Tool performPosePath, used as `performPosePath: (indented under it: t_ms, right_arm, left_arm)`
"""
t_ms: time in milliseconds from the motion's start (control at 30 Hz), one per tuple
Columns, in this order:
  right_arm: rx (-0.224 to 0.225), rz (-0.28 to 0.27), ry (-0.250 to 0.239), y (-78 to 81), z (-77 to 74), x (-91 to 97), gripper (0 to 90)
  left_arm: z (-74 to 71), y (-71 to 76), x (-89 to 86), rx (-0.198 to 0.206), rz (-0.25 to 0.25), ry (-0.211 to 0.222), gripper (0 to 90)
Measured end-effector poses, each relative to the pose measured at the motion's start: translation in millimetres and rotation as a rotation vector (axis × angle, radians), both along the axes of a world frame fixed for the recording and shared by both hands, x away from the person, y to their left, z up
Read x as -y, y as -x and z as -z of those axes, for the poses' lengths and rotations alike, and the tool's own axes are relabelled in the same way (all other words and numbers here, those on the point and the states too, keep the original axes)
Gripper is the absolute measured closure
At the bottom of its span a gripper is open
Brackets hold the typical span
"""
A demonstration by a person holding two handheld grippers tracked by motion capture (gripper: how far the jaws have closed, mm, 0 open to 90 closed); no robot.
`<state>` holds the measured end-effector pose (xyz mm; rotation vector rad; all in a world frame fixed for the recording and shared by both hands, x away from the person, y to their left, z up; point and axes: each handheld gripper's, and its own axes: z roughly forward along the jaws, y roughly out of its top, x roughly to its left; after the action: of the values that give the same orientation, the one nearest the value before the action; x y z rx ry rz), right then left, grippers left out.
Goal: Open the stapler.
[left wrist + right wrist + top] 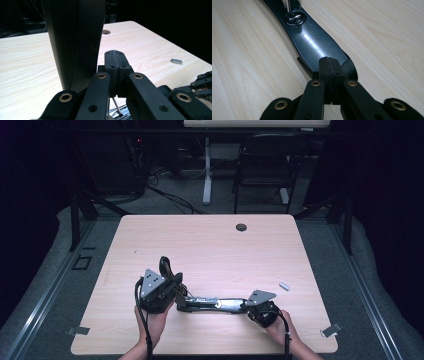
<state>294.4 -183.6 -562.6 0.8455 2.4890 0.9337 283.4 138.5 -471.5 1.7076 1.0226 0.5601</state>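
Glossy black tool handle (312,47) – pale matt wood table (244,62).

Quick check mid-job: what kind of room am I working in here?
Likely a lab or recording studio: a bare wooden table ringed by dark curtains, cables on grey carpet, and a folding chair behind.

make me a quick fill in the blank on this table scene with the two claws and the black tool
1. Both the left claw and the right claw have their jaws ____.
2. The long black tool lies on a ____ table.
3. The small grey piece lies toward the table's ____ edge in the high view.
4. The dark round hole sits near the table's ____ edge.

Missing words: shut; wooden; right; far
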Motion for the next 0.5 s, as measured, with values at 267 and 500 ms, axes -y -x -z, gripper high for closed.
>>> performPosePath:
  t_ms: [267,500]
  right_arm:
    - [0.0,0.001,-0.002,0.0,0.1,0.2,90.0]
    - [0.001,0.0,0.001,0.1,0.0,0.1,90.0]
  left_arm:
    - [1.3,0.8,-1.1,0.01,-0.026,-0.009,90.0]
    - [1.5,1.3,-3.6,0.014,-0.067,-0.024,90.0]
